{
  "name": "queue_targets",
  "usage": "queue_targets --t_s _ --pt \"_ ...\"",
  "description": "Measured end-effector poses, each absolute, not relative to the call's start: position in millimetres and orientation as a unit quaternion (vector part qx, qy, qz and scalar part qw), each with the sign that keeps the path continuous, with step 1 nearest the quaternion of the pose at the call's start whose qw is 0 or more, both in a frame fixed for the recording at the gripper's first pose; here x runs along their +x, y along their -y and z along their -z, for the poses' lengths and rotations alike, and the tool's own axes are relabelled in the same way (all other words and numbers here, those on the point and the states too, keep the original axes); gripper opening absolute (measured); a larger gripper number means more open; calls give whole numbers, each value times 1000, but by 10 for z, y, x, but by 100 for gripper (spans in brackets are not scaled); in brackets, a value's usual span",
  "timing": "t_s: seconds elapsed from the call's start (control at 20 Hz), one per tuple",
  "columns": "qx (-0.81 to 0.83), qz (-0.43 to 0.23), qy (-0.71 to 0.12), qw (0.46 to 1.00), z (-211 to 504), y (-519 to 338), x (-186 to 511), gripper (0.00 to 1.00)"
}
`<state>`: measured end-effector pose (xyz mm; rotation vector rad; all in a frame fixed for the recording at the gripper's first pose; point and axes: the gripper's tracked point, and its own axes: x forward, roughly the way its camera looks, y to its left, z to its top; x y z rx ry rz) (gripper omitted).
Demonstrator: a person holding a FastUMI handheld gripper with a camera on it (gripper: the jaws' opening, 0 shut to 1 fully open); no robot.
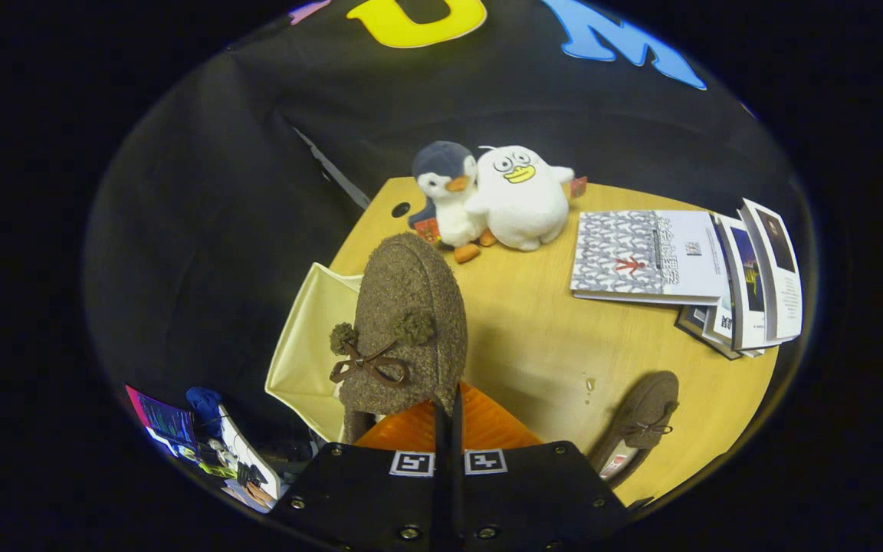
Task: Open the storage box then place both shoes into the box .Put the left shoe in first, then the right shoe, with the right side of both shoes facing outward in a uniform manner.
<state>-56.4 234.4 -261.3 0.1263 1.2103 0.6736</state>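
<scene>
Fisheye on gripper point(448, 425), high, facing down at table point(533, 345)

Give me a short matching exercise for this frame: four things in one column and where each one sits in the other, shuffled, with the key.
Things:
1. Held shoe
2. Second shoe
3. Plush penguin
4. Patterned book

Places:
A. Flat on the wooden table, right of the fingers
B. Pinched by its edge in the gripper, toe pointing away
C. Far table edge, leaning against the white plush
D. Beside the stack of booklets

Pairs: 1-B, 2-A, 3-C, 4-D
</scene>
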Motion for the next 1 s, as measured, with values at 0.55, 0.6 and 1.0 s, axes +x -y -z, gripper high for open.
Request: queue_targets --t_s 0.55,0.6,1.0 --pt "-10 -393 -559 730 2388 -3654 -748 0" --pt "-15 -391 -565 727 2482 -3738 -779 0" --pt "-76 -356 -615 699 3360 -4018 -990 1"
